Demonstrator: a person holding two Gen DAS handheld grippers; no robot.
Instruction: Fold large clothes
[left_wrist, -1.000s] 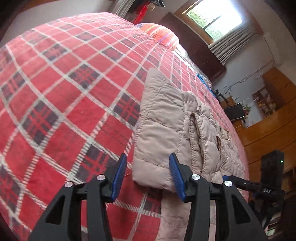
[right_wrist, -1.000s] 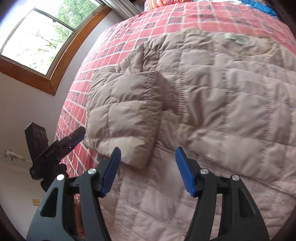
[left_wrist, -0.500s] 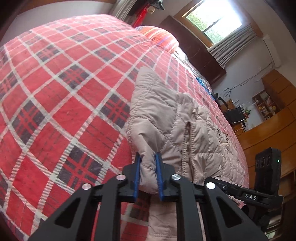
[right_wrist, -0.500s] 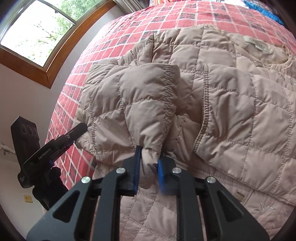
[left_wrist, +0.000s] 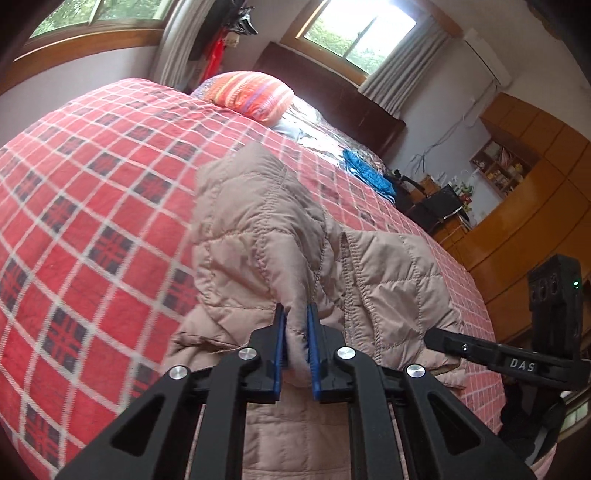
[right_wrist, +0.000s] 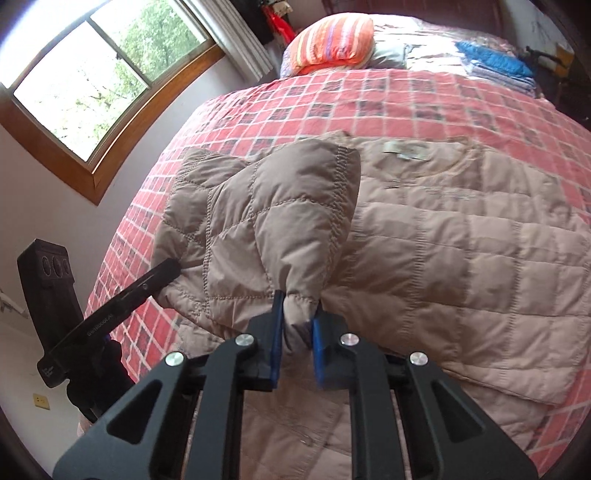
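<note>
A beige quilted jacket (right_wrist: 443, 251) lies spread on a bed with a red plaid blanket (left_wrist: 92, 177). My left gripper (left_wrist: 295, 328) is shut on a lifted fold of the jacket (left_wrist: 266, 240), which rises from the blanket toward the blue pads. My right gripper (right_wrist: 297, 317) is shut on the cuff end of a raised sleeve (right_wrist: 273, 221), held above the jacket's body. The collar label (right_wrist: 406, 149) faces up at the far side.
A striped orange pillow (left_wrist: 255, 92) and folded blue cloth (left_wrist: 369, 173) lie at the head of the bed (right_wrist: 369, 96). Wooden cabinets (left_wrist: 535, 206) stand to the right. A black tracker mast (left_wrist: 554, 302) juts from each gripper. Windows (right_wrist: 85, 81) line the walls.
Both grippers went from open to shut on the jacket, then lifted their folds up off the bed. Both views now tilt higher toward the head of the bed.
</note>
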